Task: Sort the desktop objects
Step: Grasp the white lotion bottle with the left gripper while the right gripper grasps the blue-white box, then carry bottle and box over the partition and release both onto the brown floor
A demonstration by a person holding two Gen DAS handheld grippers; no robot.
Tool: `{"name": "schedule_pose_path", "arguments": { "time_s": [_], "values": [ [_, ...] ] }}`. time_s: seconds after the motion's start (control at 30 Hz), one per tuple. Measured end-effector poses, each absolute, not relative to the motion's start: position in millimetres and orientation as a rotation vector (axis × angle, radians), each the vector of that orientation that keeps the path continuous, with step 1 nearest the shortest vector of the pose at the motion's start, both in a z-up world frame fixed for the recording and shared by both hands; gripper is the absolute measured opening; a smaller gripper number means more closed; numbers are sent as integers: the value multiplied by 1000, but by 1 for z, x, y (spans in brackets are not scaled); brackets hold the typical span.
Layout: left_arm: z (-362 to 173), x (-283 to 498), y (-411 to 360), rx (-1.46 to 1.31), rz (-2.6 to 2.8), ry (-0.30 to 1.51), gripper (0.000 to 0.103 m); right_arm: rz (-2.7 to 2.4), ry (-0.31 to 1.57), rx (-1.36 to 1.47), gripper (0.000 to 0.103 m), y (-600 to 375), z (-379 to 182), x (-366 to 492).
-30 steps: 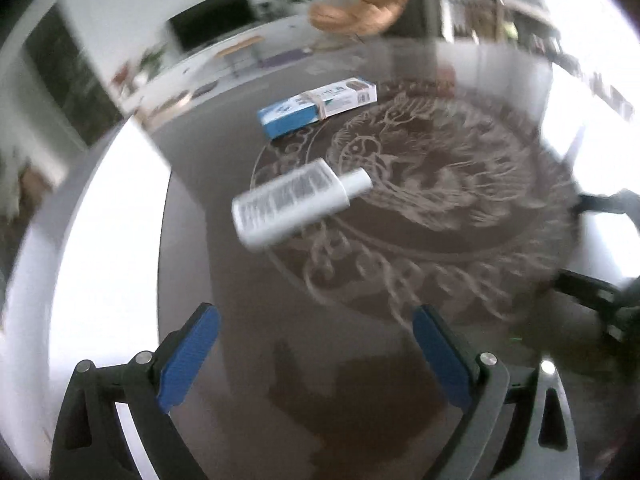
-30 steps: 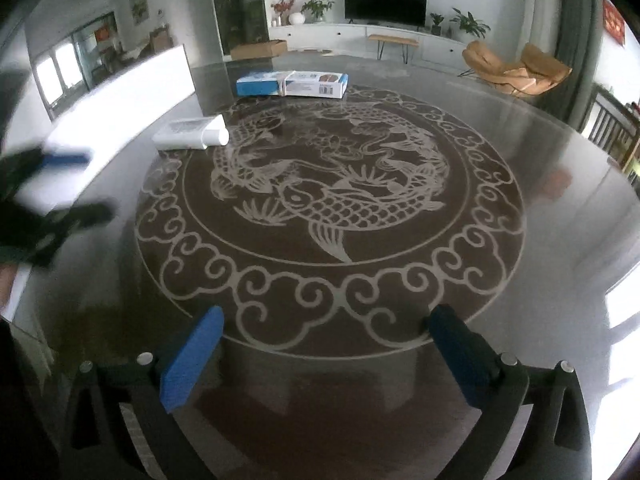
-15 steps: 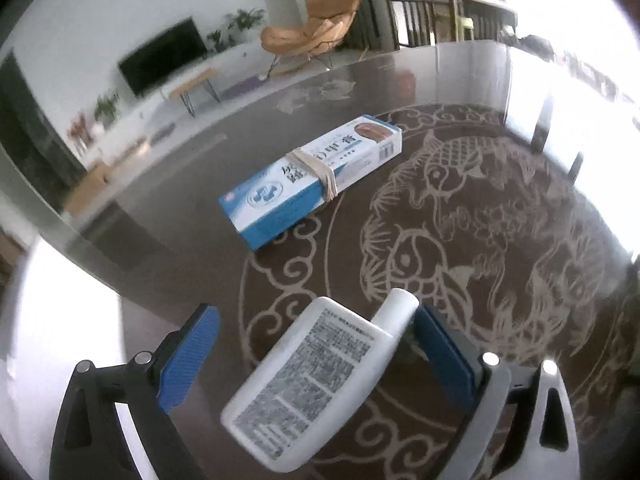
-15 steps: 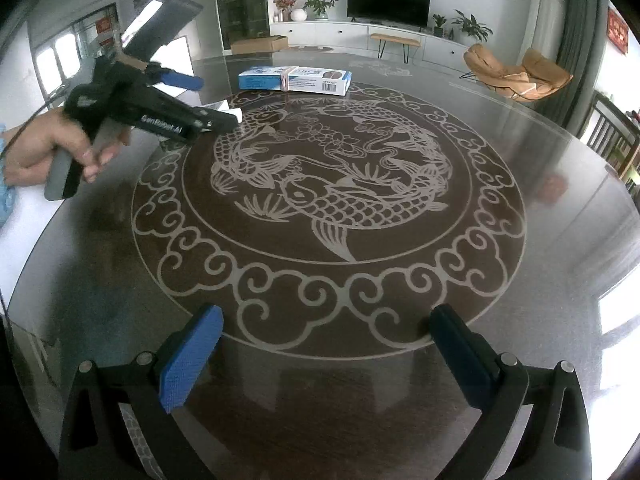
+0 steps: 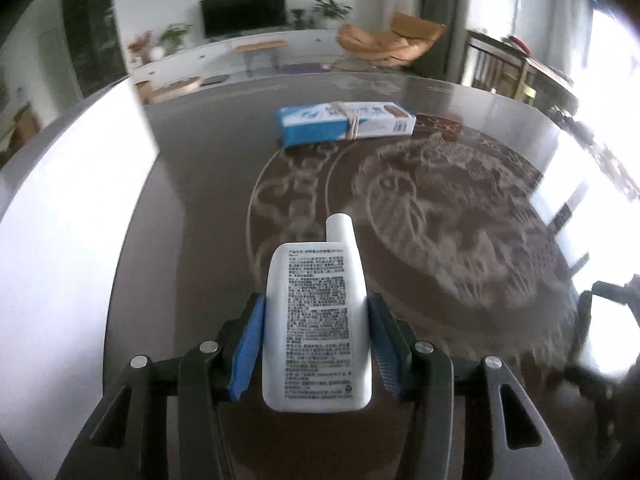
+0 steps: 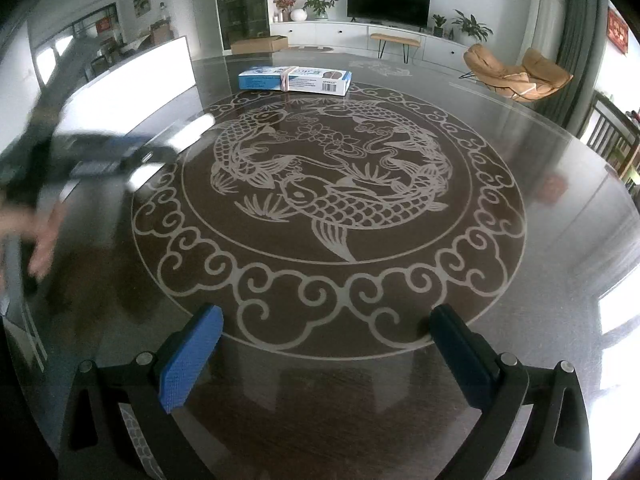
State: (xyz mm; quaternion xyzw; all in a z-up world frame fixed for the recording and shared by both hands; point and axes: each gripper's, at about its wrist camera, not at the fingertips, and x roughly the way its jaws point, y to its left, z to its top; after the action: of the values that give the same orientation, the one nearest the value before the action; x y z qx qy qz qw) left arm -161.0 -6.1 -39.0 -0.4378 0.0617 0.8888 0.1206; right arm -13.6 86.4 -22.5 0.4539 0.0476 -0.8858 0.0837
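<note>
My left gripper (image 5: pixel 316 320) is shut on a flat white bottle (image 5: pixel 316 320) with small printed text; its cap points away from me. The bottle is held between the blue pads (image 5: pixel 250 344) over the dark round table (image 5: pixel 192 184). A blue and white box (image 5: pixel 344 122) bound with a rubber band lies further back on the table; it also shows in the right wrist view (image 6: pixel 294 79). My right gripper (image 6: pixel 324 344) is open and empty above the near edge of the fish pattern (image 6: pixel 320 196). The left gripper shows blurred at the left in the right wrist view (image 6: pixel 92 156).
The table top (image 6: pixel 560 240) is glossy, with a pale fish and cloud inlay. A bright reflective strip (image 5: pixel 72 208) runs along its left side. Chairs (image 6: pixel 520 74), a TV cabinet (image 6: pixel 360 36) and a wooden chair (image 6: pixel 612 136) stand beyond the table.
My left gripper came up to the white bottle, closed on it and now holds it. In the right wrist view it is blurred and has moved down and left. The right gripper stayed still.
</note>
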Motion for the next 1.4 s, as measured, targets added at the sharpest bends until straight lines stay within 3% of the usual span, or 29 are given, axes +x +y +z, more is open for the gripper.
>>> {"name": "schedule_pose_path", "arguments": {
  "time_s": [0.13, 0.3, 0.4, 0.6, 0.67, 0.7, 0.73, 0.77, 0.8, 0.93, 1.07, 1.17, 1.4],
  "values": [
    [-40, -128, -12, -1272, 2639, 151, 51, -2515, 150, 1276, 103, 79, -19, -26],
    [-40, -122, -13, -1270, 2644, 140, 51, -2419, 614, 1039, 103, 33, 14, -119],
    [-41, -121, -13, -1270, 2646, 142, 51, -2271, 885, 1062, 103, -5, 16, -202],
    [-41, -121, -14, -1269, 2645, 142, 51, -2126, 983, 1250, 103, -45, -4, -293],
    [-41, -121, -13, -1270, 2644, 141, 51, -2100, 889, 1315, 102, -47, -8, -308],
    [-40, -120, -15, -1269, 2644, 141, 51, -2078, 788, 1371, 88, -42, -9, -316],
    [-40, -119, -15, -1269, 2643, 139, 51, -2058, 665, 1435, 82, -35, -9, -321],
    [-40, -119, -16, -1269, 2643, 138, 51, -2070, 584, 1457, 61, -29, -8, -321],
    [-40, -119, -15, -1269, 2643, 138, 51, -2072, 548, 1462, 46, -26, -6, -317],
    [-36, -115, -22, -1240, 2671, 102, 51, -2103, 502, 1487, 45, -14, -5, -259],
    [-35, -99, -33, -1237, 2673, -28, 51, -2125, 295, 1472, 45, 10, 1, -172],
    [-32, -83, -32, -1226, 2673, -17, 51, -2149, 86, 1477, 45, 39, 6, -121],
    [-5, -50, -48, -1163, 2702, -176, 51, -2226, -81, 1436, 45, 78, 31, -67]
  ]
}}
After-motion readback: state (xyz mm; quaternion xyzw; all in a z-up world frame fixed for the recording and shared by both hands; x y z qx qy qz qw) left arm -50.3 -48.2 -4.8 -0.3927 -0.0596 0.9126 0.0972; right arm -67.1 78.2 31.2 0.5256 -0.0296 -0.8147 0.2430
